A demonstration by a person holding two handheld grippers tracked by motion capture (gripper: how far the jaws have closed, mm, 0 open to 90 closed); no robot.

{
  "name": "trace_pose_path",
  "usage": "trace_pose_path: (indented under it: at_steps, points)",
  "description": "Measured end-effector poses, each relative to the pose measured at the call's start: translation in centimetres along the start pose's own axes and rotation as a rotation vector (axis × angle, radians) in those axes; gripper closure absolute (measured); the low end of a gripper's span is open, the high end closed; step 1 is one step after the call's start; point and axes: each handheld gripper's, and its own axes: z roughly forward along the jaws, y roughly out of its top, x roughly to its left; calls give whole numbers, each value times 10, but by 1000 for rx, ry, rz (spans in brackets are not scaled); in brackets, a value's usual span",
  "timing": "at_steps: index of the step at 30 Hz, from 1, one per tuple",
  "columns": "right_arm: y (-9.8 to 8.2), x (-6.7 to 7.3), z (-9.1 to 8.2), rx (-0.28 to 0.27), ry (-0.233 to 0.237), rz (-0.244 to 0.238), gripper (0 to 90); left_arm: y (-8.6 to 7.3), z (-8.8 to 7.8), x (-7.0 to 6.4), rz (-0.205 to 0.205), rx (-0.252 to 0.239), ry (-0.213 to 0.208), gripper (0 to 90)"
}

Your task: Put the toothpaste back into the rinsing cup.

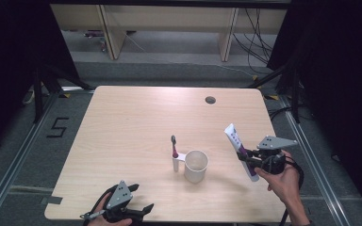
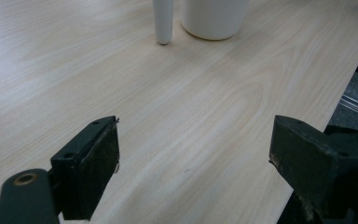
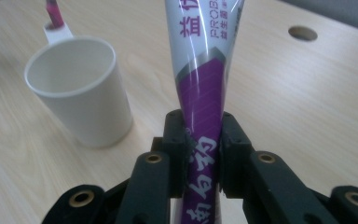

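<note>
A white and purple toothpaste tube point(image 1: 241, 151) point(image 3: 204, 79) hangs above the table's right side, tilted, with my right gripper point(image 1: 250, 156) point(image 3: 203, 135) shut on its middle. A white cup point(image 1: 196, 165) point(image 3: 79, 88) point(image 2: 214, 17) stands upright near the table's middle. Attached at the cup's left is a white holder point(image 1: 176, 163) point(image 2: 162, 21) carrying a pink toothbrush point(image 1: 173, 146) point(image 3: 53, 12) upright. At the front left edge, my left gripper point(image 1: 139, 200) point(image 2: 196, 161) rests open with bare tabletop between its jaws.
The light wood table point(image 1: 136, 122) has a round cable hole point(image 1: 210, 100) point(image 3: 302, 33) near its far right edge. Grey floor with a taped "5" point(image 1: 56, 127) lies to the left. Desk legs and cables stand beyond the far edge.
</note>
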Motion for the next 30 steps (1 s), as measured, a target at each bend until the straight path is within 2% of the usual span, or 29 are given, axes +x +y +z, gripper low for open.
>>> trace_pose_path:
  at_steps: [1,2,3,5,8,9,11,12,13,15,17,19,21,26,30]
  points:
    - [0,0,0,0,0,0,767,0,0,0,0,0,0,155]
    - [6,1,0,-32,2,-8,766,-1,0,-1,-3,3,-1,155]
    - [6,1,0,-32,2,-8,766,-1,0,-1,-3,3,-1,155]
    - [12,4,0,-70,3,-8,767,0,0,0,0,0,-1,155]
    - [20,7,2,-78,12,-19,766,-1,0,0,-2,2,0,155]
    - [25,9,3,-114,26,-22,766,0,0,1,1,-2,2,155]
    - [27,10,5,-129,39,-18,766,0,0,0,2,-3,5,155]
    - [29,10,6,-147,39,-28,766,0,-1,2,27,21,9,155]
    - [33,14,9,-178,43,-26,766,0,0,0,0,1,2,155]
    - [35,15,8,-171,43,-27,766,0,0,0,1,-3,6,155]
    - [40,19,11,-223,81,-10,766,-1,0,0,4,7,0,155]
    - [42,20,12,-229,88,-9,766,-1,0,0,4,10,3,155]
    - [48,25,15,-239,113,12,766,0,0,0,9,9,3,155]
    - [53,29,21,-263,121,9,767,0,0,1,16,9,8,155]
    - [57,33,26,-267,142,17,766,0,0,0,4,1,2,155]
